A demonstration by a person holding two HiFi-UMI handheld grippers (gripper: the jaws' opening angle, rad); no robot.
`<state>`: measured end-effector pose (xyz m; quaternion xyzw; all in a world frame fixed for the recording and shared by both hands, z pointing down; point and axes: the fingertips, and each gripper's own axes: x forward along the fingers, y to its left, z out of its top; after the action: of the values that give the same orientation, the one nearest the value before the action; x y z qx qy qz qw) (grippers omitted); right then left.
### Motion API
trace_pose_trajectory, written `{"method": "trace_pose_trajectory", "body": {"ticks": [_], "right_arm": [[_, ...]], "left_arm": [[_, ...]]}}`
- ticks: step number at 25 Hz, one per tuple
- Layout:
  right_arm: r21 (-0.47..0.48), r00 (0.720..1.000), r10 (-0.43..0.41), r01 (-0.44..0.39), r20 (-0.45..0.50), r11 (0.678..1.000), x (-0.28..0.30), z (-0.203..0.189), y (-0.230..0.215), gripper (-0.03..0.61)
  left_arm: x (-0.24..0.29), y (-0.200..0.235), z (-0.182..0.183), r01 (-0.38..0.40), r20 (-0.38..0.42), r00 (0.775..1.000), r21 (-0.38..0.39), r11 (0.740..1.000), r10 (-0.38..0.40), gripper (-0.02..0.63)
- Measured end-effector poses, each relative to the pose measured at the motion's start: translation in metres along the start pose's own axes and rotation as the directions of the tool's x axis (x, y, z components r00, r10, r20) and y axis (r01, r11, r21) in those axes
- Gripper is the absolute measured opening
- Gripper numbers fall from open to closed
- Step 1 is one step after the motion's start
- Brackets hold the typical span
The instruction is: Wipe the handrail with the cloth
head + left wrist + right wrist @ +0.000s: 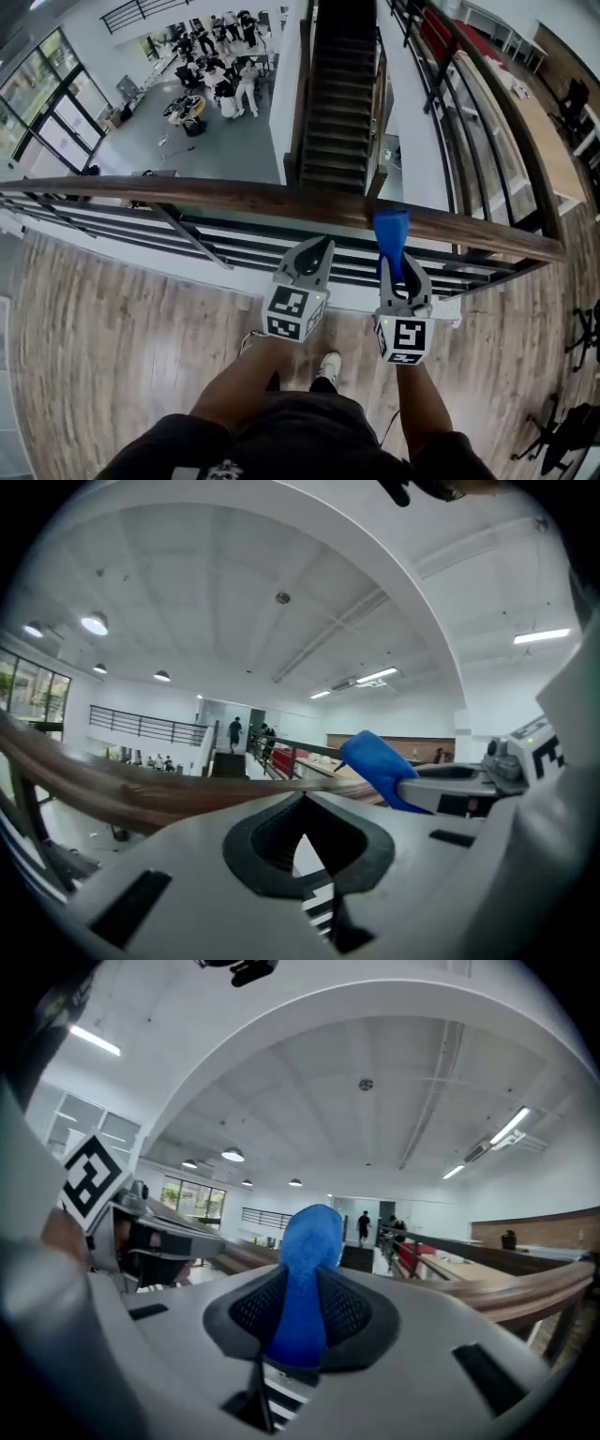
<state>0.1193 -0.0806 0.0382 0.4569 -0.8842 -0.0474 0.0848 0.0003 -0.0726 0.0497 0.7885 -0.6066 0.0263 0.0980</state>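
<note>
Jaws of right gripper [302, 1279] clamped on blue cloth [314, 1232] (against wooden handrail [234, 199]), left gripper [302, 797] jaws closed together, empty.

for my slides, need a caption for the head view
Right gripper holds a blue cloth at the wooden handrail; left gripper shut and empty beside it.

Blue cloth [391, 234] bunched, upright, at brown wooden handrail [234, 197]; handrail horizontal.

glossy wooden handrail [281, 199], soft blue cloth [391, 234]
</note>
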Motion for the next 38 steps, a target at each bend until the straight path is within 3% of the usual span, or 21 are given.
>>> {"method": "trace_pose_trajectory", "body": {"ticks": [6, 10, 13, 17, 21, 30, 38], "right_arm": [[0.050, 0.968, 0.246, -0.243, -0.058, 0.969, 0.045, -0.006, 0.169, 0.098], [0.054, 0.929, 0.358, -0.354, -0.098, 0.934, 0.090, -0.013, 0.273, 0.098], [0.069, 0.907, 0.402, -0.397, -0.128, 0.915, 0.111, -0.025, 0.336, 0.098], [0.073, 0.885, 0.439, -0.433, -0.156, 0.899, 0.148, -0.040, 0.404, 0.098], [0.080, 0.881, 0.434, -0.427, -0.187, 0.901, 0.194, -0.051, 0.459, 0.098], [0.178, 0.875, 0.395, -0.357, -0.279, 0.917, 0.287, -0.081, 0.537, 0.098], [0.115, 0.881, 0.319, -0.297, -0.348, 0.948, 0.348, -0.106, 0.560, 0.098]], "left_arm": [[-0.092, 0.127, -0.031, -0.231, -0.034, 0.973, -0.053, 0.972, 0.229, 0.003], [-0.151, 0.217, -0.050, -0.393, -0.040, 0.919, -0.079, 0.916, 0.391, 0.003], [-0.192, 0.273, -0.065, -0.488, -0.061, 0.872, -0.069, 0.870, 0.485, 0.003], [-0.234, 0.337, -0.085, -0.559, -0.082, 0.829, -0.073, 0.826, 0.553, 0.003], [-0.268, 0.392, -0.104, -0.609, -0.113, 0.791, -0.058, 0.791, 0.601, 0.003], [-0.289, 0.474, -0.125, -0.621, -0.097, 0.781, -0.005, 0.784, 0.617, 0.003], [-0.297, 0.498, -0.144, -0.609, -0.131, 0.790, -0.058, 0.791, 0.599, 0.003]]}}
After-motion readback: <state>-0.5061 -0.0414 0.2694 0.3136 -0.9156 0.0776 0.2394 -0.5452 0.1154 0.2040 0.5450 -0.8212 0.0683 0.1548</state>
